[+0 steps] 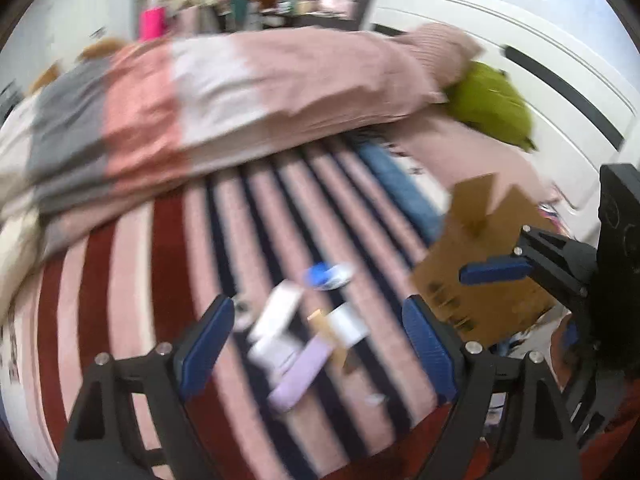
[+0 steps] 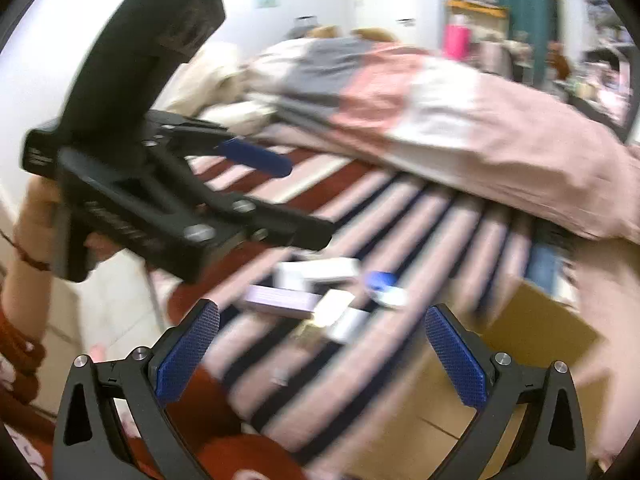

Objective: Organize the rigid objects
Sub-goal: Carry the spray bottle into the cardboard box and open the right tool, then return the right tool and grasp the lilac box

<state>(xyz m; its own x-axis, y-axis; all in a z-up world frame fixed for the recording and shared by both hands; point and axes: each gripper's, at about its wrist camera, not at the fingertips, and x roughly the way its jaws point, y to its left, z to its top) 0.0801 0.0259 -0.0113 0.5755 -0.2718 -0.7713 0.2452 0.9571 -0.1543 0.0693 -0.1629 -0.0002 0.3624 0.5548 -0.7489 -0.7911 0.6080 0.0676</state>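
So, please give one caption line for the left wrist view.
Open left gripper above small white and lilac boxes on a striped blanket, brown cardboard box at right.

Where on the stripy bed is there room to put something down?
Free: the red-and-pink striped sheet between the folded blanket and the left gripper. Crowded: the little boxes mid-bed, with the cardboard box beside them.

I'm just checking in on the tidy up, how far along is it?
Barely begun. Nothing looks done: the small boxes and the blue-capped item lie loose on the striped blanket, beside the cardboard box. In hand: nothing; left tool and right tool are open and empty. Everything remains to be organized.
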